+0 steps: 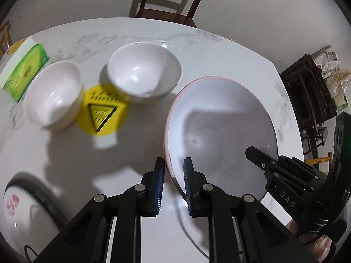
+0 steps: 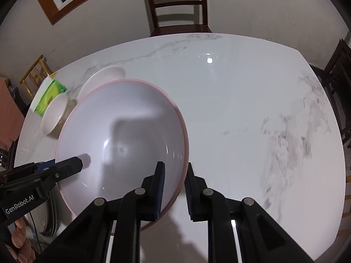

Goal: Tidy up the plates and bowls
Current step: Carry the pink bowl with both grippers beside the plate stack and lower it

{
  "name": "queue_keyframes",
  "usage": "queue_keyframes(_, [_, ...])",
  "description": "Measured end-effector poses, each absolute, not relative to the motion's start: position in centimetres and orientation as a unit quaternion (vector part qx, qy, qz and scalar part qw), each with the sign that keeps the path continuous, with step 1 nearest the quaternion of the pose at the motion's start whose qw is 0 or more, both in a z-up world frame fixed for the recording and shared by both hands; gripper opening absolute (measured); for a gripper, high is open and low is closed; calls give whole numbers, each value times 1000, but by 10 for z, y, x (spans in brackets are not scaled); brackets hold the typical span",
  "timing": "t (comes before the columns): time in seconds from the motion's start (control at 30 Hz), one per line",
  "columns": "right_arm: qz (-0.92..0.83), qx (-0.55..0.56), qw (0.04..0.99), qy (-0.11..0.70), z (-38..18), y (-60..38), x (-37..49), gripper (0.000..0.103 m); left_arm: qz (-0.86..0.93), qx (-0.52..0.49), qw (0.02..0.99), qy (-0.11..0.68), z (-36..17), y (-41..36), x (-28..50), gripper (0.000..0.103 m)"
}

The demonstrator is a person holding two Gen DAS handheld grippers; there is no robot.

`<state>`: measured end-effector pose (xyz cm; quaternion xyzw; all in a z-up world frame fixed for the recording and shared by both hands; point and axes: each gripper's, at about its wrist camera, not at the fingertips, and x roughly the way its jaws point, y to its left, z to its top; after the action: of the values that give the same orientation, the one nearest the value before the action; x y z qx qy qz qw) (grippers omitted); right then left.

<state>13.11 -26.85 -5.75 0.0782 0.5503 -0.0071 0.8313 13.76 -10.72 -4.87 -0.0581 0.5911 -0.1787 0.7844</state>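
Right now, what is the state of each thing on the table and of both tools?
Pink-rimmed bowl: tilted, rim gripped on two sides by both tools.
Left tool: shut on the bowl's rim.
Right tool: shut on the opposite rim.
Two white bowls: upright, empty, apart.
Yellow disc: flat on the table.
Green box: closed, lying near the edge.

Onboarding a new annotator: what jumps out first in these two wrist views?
The large pink-rimmed bowl dominates, held tilted above the marble table, with the left gripper and right gripper each straddling opposite sides of its rim. Next, to its left, two small white bowls flank a yellow round warning sticker. A green tissue box sits at the far left edge.
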Motion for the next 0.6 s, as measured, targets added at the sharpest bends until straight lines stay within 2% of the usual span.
queue_keyframes(0.3, [17,69,832,550,-49,-221,80,18,-171,-64,777,603,-47,-56,80,15])
queue_keyframes(0.6, [37,66,821,566,-66,-180,47,18,-151,-58,782,602,-55,-19,41,15])
